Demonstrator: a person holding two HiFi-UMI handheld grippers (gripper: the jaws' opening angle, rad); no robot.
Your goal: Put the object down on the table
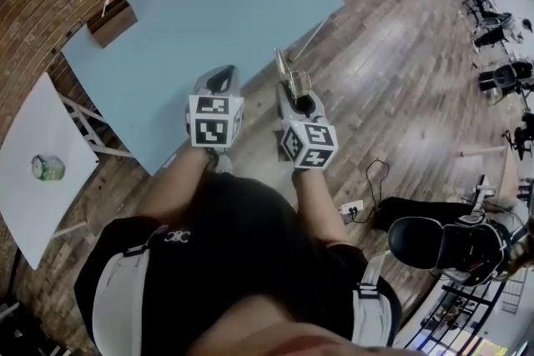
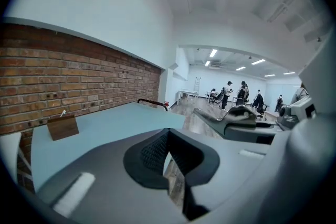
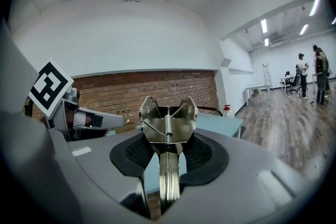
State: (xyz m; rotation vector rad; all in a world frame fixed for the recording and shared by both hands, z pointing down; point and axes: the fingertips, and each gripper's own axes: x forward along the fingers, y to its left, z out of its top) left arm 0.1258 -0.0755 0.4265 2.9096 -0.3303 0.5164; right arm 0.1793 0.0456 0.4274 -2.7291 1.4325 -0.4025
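The person is holding both forearms out in front of the torso, the left forearm [image 1: 178, 181] and right forearm [image 1: 314, 204] each carrying a gripper, side by side and near each other, pointing forward and slightly down. The left gripper [image 2: 168, 136] is keeping its jaws drawn together at the tips with nothing between them. The right gripper [image 3: 167, 150] is clamping its jaws on the handle of a metal spring clamp [image 3: 167, 122], which is standing up beyond the fingertips.
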